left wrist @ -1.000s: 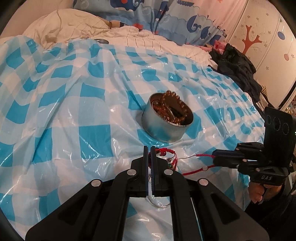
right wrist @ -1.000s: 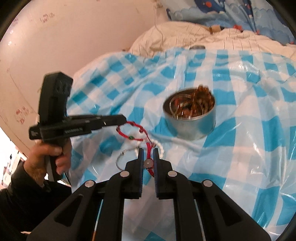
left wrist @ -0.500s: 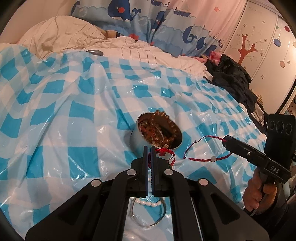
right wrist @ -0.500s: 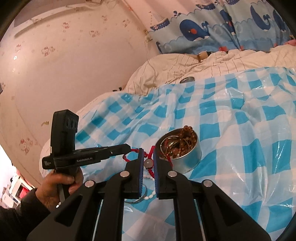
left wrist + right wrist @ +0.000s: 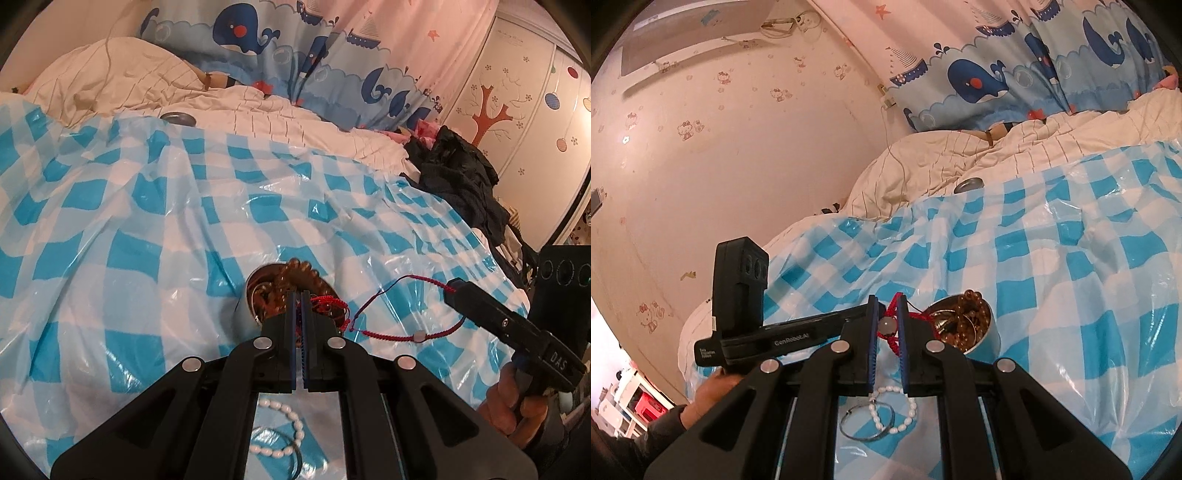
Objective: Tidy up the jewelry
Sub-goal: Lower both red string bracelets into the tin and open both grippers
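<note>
Bed (image 5: 258, 110), wide, draped in a blue-checked plastic sheet (image 5: 147, 221) rumpled into ridges; far edge against a cream quilt (image 5: 110, 74) and whale curtain (image 5: 258, 37). Open sheet to the left and beyond the tin, free of clutter; right edge crowded by a dark clothes heap (image 5: 461, 177) beside a wardrobe (image 5: 524, 92). Pink wall (image 5: 720, 147) close along the bed's left side in the right wrist view.

Small lid (image 5: 179, 119) at the sheet's far edge, well apart from everything else.

Round metal tin (image 5: 982, 336) mid-sheet, upright, heaped with brown beads (image 5: 971, 306) above the rim.

Left hand-held gripper (image 5: 299, 306) just in front of the tin, fingers pressed together on one knotted end of a red cord (image 5: 388, 332). Right hand-held gripper (image 5: 886, 321) nearly closed, pinching the same cord at a pale bead (image 5: 889, 325). Cord slung clear of the sheet between both, looping beside the tin.

Pearl bracelet (image 5: 894, 410) and thin silver ring (image 5: 866, 421) flat on the sheet, overlapping, under the grippers, near the tin.
</note>
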Tool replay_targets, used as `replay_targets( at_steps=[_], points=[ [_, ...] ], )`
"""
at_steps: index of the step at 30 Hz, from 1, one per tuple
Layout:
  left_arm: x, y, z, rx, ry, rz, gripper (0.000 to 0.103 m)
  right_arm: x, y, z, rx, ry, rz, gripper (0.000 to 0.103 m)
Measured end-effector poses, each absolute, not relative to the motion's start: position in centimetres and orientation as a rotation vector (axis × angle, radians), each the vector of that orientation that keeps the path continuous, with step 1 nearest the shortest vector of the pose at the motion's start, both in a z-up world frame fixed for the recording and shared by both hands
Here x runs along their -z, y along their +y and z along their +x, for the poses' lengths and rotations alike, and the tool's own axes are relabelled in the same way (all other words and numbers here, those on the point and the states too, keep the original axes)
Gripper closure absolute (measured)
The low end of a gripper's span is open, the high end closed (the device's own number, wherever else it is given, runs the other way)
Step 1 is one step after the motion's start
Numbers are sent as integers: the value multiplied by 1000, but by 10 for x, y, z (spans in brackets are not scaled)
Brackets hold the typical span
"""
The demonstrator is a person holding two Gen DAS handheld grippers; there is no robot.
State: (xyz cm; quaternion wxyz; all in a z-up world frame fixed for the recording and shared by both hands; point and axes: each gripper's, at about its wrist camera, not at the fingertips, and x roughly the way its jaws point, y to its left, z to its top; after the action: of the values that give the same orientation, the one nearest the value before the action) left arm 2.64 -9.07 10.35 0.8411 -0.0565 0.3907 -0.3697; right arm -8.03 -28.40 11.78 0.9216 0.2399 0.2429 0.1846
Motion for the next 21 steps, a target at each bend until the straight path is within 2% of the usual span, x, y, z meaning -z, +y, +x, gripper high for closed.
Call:
replay_targets(
  at_steps=[12,16,19,21],
  points=[
    [-88,-111,42,732,852,-88,101,-101,-282,-29,-362,540,541,92],
    [-73,-121,46,696,912,-23,99,-71,-278,-2,-317,665,566,92],
    [-77,-118,45,702,903,-31,90,-57,-279,-1,-278,710,580,78],
    [-80,-113,46,696,891,-43,87,-63,-279,-4,-276,692,564,78]
  ],
)
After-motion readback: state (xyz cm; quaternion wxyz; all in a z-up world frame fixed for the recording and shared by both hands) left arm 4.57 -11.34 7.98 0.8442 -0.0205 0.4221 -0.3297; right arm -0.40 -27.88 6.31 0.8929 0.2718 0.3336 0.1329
